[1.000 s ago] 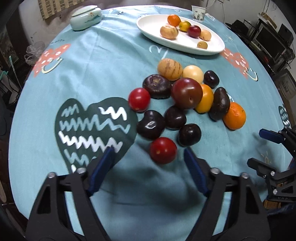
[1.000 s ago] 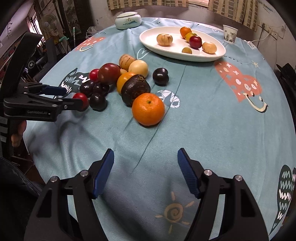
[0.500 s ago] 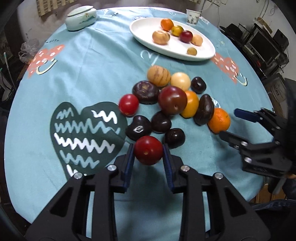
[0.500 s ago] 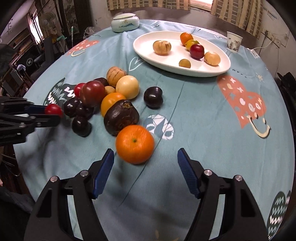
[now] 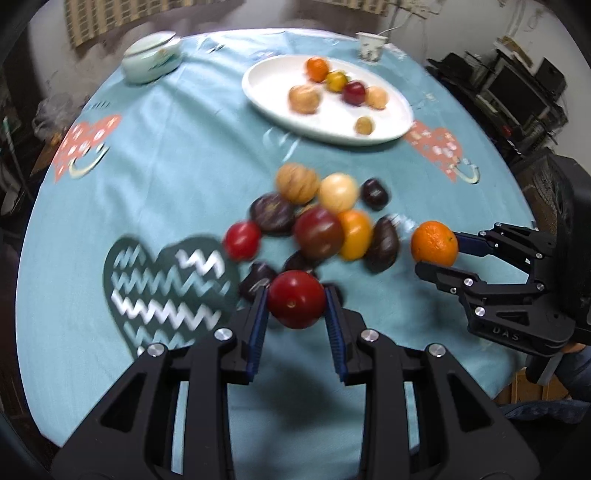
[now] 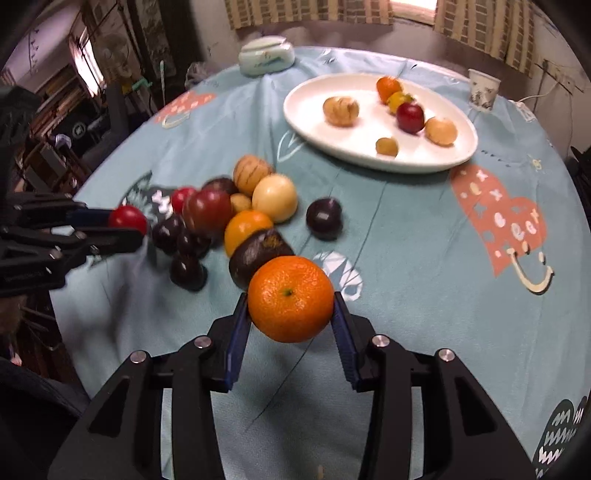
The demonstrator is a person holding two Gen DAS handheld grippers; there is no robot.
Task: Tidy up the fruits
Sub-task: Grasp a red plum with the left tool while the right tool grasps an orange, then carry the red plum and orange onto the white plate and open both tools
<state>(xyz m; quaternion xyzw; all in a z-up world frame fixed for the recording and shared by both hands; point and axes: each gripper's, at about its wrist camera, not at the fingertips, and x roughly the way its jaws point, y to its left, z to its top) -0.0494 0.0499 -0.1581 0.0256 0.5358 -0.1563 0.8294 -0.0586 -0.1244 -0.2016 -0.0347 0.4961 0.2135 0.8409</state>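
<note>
Left tool (image 5: 295, 306) around tomato (image 5: 295, 303)

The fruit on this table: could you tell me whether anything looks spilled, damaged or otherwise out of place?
Nothing looks spilled or damaged. Loose fruit lies heaped on the tablecloth short of the white plate, which holds six pieces. The left gripper holds a red fruit, the right gripper an orange.

Dim indoor light, w/ daylight from a window (image 6: 412, 9) at top of right view. Both views fisheye: table edge bows, corners go black. Motion blur smears the fruit pile (image 5: 317, 221) and cloth print in left view; right view is a bit sharper. Soft shadows under the fruit; mild glare on plate (image 6: 306, 99).
</note>
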